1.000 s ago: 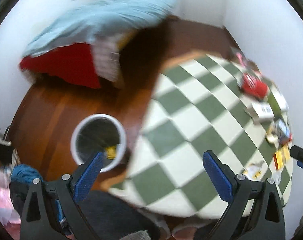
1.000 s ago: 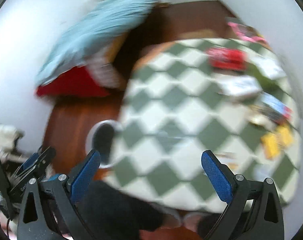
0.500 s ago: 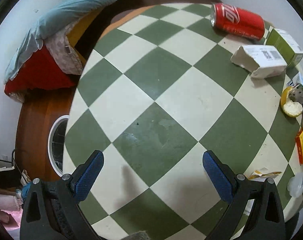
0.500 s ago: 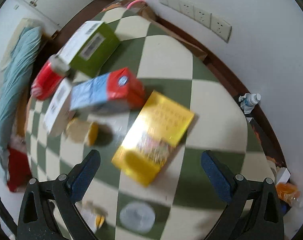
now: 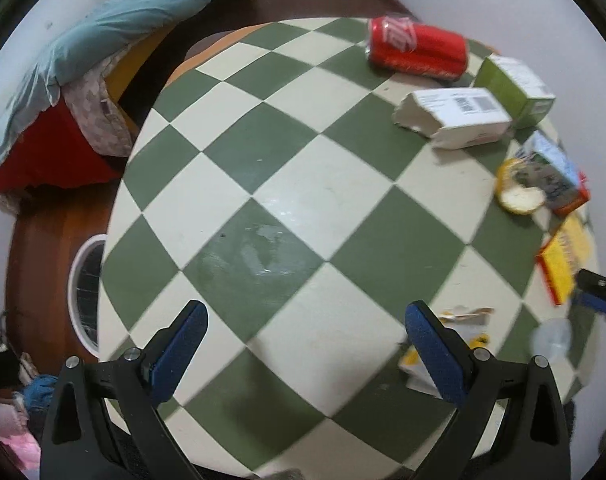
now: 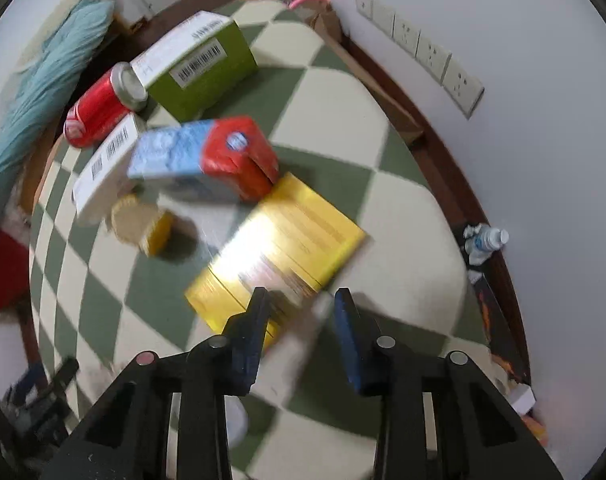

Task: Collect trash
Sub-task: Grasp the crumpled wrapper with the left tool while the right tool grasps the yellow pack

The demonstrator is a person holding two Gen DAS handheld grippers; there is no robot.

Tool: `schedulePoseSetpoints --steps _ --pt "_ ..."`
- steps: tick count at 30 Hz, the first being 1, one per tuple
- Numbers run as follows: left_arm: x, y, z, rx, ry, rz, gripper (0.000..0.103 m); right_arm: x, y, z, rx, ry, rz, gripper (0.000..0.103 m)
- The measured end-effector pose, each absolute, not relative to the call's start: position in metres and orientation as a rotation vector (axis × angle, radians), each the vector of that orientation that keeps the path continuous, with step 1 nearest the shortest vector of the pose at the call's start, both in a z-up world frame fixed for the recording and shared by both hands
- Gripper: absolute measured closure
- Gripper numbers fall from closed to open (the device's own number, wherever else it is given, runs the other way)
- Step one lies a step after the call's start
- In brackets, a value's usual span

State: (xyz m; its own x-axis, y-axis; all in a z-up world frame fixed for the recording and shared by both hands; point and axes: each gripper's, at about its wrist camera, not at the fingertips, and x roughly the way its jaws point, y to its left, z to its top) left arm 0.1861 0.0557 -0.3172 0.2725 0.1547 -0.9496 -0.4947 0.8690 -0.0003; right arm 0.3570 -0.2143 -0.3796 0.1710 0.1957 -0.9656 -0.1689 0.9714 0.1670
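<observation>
Trash lies on a green and cream checkered table [image 5: 263, 208]. A red soda can [image 5: 417, 48], a white carton [image 5: 455, 118], a green box [image 5: 515, 84], a blue and red carton [image 6: 207, 160], an orange peel half [image 6: 141, 226] and a flat yellow box [image 6: 287, 248] are grouped there. My right gripper [image 6: 303, 304] is half closed, its jaws straddling the near corner of the yellow box; contact is blurred. My left gripper [image 5: 303, 320] is wide open and empty above the table, with a torn wrapper [image 5: 463, 316] beside its right finger.
A white-rimmed waste bin [image 5: 83, 292] stands on the wooden floor left of the table. A bed with a blue quilt [image 5: 123, 20] is at the back left. A clear plastic lid [image 5: 551, 338] lies near the table edge. Wall sockets [image 6: 423, 52] and a small bottle [image 6: 483, 242] are at the right.
My right gripper's jaws have narrowed from wide open and it has moved down to the yellow box. My left gripper has drifted slightly over the table, still open.
</observation>
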Motion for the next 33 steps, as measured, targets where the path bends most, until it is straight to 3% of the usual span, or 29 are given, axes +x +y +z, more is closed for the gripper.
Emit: schedulePoseSetpoints --steps 2,4,7,9,14,20,26,33 --pt "0.187 0.051 -0.316 -0.319 1.217 0.455 0.002 0.359 -0.233 -0.385 0.156 1.42 0.276 0.064" --pt "0.19 0.047 -0.32 -0.262 1.222 0.522 0.002 0.36 -0.248 -0.389 0.263 1.439 0.264 0.04" --pt "0.195 0.05 -0.332 -0.213 1.231 0.596 0.002 0.369 -0.244 -0.391 0.333 1.409 0.235 0.02" --pt "0.196 0.057 -0.34 -0.209 1.225 0.639 0.002 0.38 -0.23 -0.391 0.324 1.392 0.203 0.018" --pt "0.192 0.064 -0.349 -0.211 1.24 0.648 0.002 0.391 -0.185 -0.395 0.089 1.35 0.036 0.017" --pt "0.181 0.053 -0.335 -0.2 1.214 0.547 0.002 0.377 -0.176 -0.394 -0.119 1.304 0.14 0.031" --pt "0.176 0.03 -0.322 -0.306 1.194 0.342 0.002 0.363 -0.237 -0.386 -0.088 1.338 0.202 0.033" --pt "0.205 -0.013 -0.348 -0.238 1.261 0.222 0.003 0.343 -0.265 -0.392 -0.13 1.382 0.229 0.032"
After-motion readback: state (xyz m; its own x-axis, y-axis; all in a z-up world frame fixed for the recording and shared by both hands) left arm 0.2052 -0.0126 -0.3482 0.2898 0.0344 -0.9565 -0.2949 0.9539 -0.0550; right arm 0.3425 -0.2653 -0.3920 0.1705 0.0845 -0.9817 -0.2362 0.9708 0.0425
